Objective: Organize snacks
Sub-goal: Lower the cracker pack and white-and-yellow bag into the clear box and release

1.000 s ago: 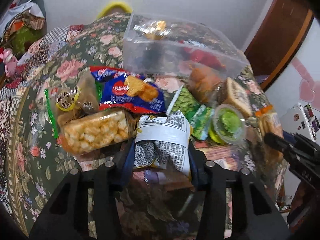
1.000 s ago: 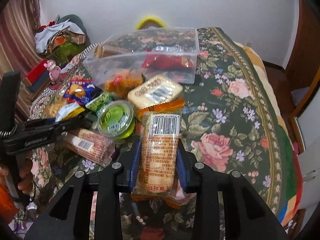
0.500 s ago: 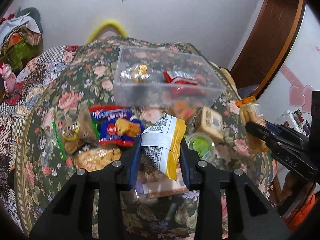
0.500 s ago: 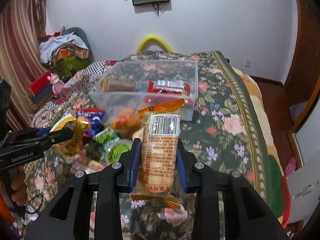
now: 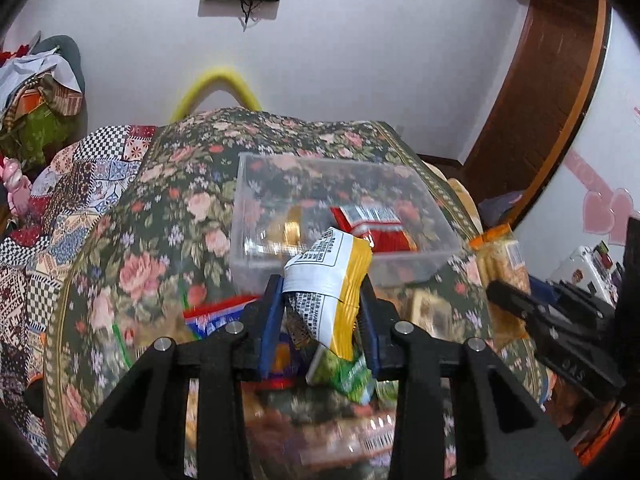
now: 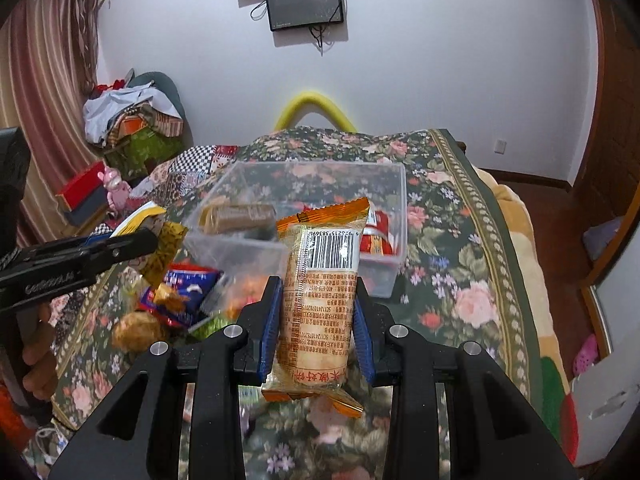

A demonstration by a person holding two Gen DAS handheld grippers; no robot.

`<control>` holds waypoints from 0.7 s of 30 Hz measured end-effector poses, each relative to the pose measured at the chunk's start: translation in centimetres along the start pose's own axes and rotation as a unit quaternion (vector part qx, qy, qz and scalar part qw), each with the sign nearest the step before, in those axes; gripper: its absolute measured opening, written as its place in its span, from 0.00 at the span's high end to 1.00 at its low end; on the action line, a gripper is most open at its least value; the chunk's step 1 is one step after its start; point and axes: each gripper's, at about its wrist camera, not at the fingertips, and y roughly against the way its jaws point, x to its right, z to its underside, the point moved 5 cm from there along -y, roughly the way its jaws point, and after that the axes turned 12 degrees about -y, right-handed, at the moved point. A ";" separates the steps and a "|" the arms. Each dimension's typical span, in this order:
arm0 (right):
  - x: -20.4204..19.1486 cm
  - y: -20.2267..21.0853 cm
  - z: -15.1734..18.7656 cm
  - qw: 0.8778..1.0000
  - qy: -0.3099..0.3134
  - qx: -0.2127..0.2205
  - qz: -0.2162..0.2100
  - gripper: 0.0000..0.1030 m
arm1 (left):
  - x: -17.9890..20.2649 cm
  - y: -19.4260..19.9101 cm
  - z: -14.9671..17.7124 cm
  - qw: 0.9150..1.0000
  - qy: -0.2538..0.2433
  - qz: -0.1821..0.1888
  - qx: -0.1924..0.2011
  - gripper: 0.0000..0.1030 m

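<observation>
both loaded: left gripper [image 5: 320,300] clamps yellow-white packet [image 5: 326,276], right gripper [image 6: 316,312] clamps orange biscuit pack [image 6: 320,292], long axis fwd. clear bin [image 5: 340,216] dead ahead & below; left looks nearer.

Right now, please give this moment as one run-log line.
left: shut on yellow packet | right: shut on orange packet | bin: open, ahead

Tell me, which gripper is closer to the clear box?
About even. The left gripper with its yellow packet and the right gripper both hover just short of the clear box.
</observation>
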 end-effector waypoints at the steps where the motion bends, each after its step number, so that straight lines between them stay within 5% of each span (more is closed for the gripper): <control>1: -0.1 -0.1 -0.1 1.000 0.000 0.001 0.000 0.71 | -0.3 -0.4 -0.4 1.000 0.000 -0.003 0.001 0.66; 21: -2.2 -5.2 -5.1 1.000 0.014 0.013 -0.020 0.71 | -1.9 -6.2 -3.6 1.000 -0.015 -0.018 -0.014 0.67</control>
